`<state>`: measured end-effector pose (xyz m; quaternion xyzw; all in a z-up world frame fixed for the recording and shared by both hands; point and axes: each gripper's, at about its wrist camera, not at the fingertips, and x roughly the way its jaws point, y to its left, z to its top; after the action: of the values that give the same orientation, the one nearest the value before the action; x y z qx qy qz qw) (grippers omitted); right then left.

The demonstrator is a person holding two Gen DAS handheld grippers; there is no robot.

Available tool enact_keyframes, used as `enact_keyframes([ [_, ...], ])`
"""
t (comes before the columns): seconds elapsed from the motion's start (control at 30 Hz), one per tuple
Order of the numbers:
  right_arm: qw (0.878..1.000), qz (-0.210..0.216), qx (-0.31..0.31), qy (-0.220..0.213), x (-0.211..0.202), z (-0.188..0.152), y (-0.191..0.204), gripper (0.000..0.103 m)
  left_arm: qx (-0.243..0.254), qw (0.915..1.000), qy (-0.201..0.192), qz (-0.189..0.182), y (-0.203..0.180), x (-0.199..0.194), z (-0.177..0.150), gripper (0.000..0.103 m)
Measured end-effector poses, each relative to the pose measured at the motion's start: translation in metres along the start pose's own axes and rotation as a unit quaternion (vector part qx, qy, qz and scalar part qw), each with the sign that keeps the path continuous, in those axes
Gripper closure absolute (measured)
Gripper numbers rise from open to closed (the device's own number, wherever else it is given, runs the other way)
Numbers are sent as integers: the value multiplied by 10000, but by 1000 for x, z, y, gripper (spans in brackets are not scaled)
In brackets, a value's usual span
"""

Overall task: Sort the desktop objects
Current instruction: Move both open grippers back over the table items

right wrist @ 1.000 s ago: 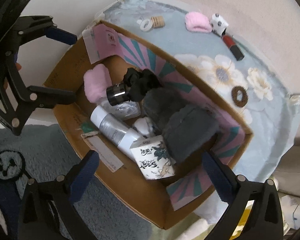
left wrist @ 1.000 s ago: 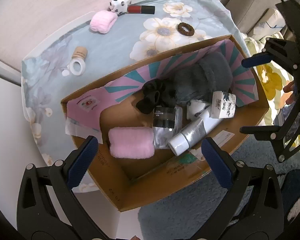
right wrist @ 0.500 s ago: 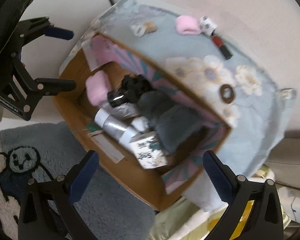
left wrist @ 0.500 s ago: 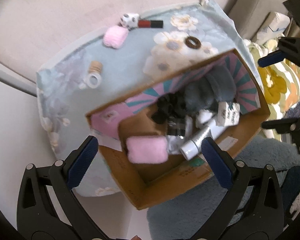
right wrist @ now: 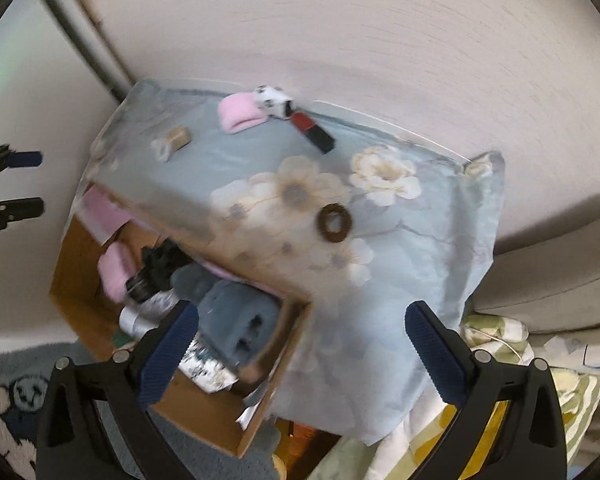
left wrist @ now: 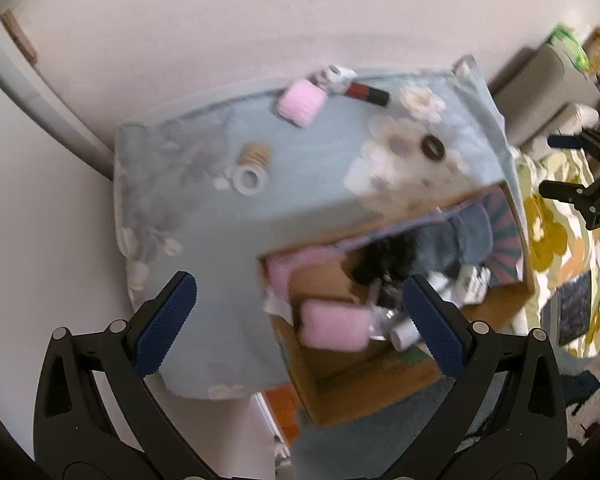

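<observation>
A cardboard box (left wrist: pixel 364 384) (right wrist: pixel 80 280) stands by the near edge of a table with a blue floral cloth (left wrist: pixel 204 248) (right wrist: pixel 412 240). Inside lie a pink towel roll (left wrist: pixel 334 326), a grey cloth (right wrist: pixel 236 320), a black scrunchie (right wrist: pixel 162 260) and bottles. On the cloth lie a pink towel (left wrist: pixel 300 105) (right wrist: pixel 240 114), a red lipstick (left wrist: pixel 368 94) (right wrist: pixel 314 130), a spotted die (right wrist: pixel 274 100), a brown hair ring (left wrist: pixel 432 146) (right wrist: pixel 334 222), a white ring (left wrist: pixel 250 178) and a cork (left wrist: pixel 254 154). My left gripper (left wrist: pixel 300 316) and right gripper (right wrist: pixel 298 344) hover high above, both open and empty.
A pale wall runs behind the table. A sofa arm (right wrist: pixel 560 264) and yellow-flowered fabric (left wrist: pixel 548 224) lie to the right. A blue-grey rug (right wrist: pixel 16 392) covers the floor by the box. Both views are motion-blurred.
Both grippers have risen and swung away from the box toward the tabletop; the box has slid toward the lower part of each view. Both grippers stayed open.
</observation>
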<state>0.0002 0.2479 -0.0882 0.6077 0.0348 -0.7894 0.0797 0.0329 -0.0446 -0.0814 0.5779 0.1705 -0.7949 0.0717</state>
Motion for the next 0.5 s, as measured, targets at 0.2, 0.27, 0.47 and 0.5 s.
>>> enact_keyframes([
  [0.2, 9995, -298, 73, 107, 22, 12, -23, 0, 242, 9989, -379, 95, 6, 6, 42, 0],
  [0.27, 9986, -499, 114, 162, 37, 20, -32, 0, 356, 9980, -520, 15, 5, 15, 63, 1],
  [0.47, 9990, -63, 429, 147, 94, 39, -46, 0, 920, 9951, -345, -54, -13, 92, 125, 5],
  [0.5, 9991, -73, 377, 155, 103, 41, -44, 0, 1044, 9942, -264, -28, -17, 108, 133, 9],
])
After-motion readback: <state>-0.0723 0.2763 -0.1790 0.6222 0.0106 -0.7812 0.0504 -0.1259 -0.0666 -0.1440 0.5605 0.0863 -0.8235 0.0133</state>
